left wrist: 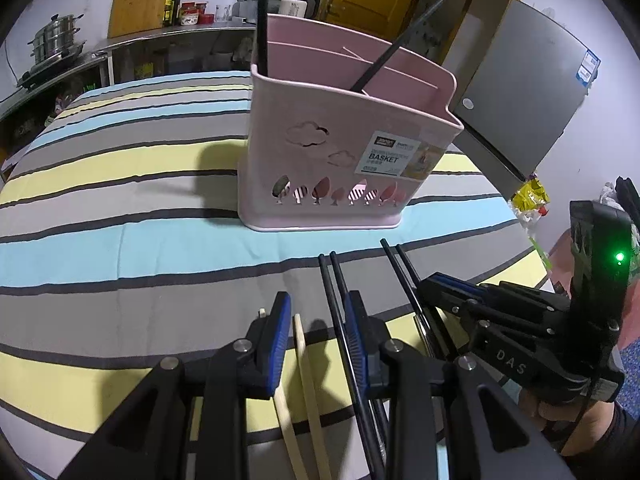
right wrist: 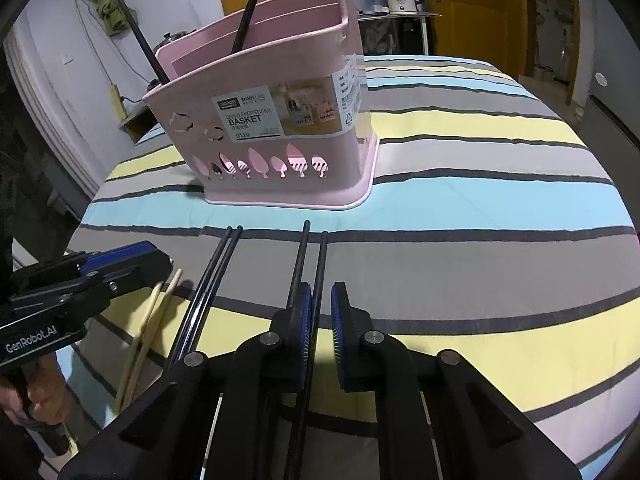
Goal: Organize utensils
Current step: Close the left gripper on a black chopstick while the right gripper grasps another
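Two black chopsticks (left wrist: 262, 20) already stood in pink chopstick basket (left wrist: 340, 152) on striped worktop (left wrist: 120, 208)

Left on worktop: wooden pair (left wrist: 304, 360), two black pairs (right wrist: 224, 264)

Left claw (left wrist: 318, 344) spread around one wooden chopstick, not pinched

Right claw (right wrist: 320, 328) narrowly spread astride black chopstick (right wrist: 320, 272), unclamped

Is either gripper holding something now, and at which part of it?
Nothing is held yet. The left gripper straddles one pale wooden chopstick; the right gripper straddles one thin black chopstick. The pads touch neither, and both chopsticks lie on the striped cloth.

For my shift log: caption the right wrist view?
Right gripper straddles one black chopstick before the pink chopstick basket.
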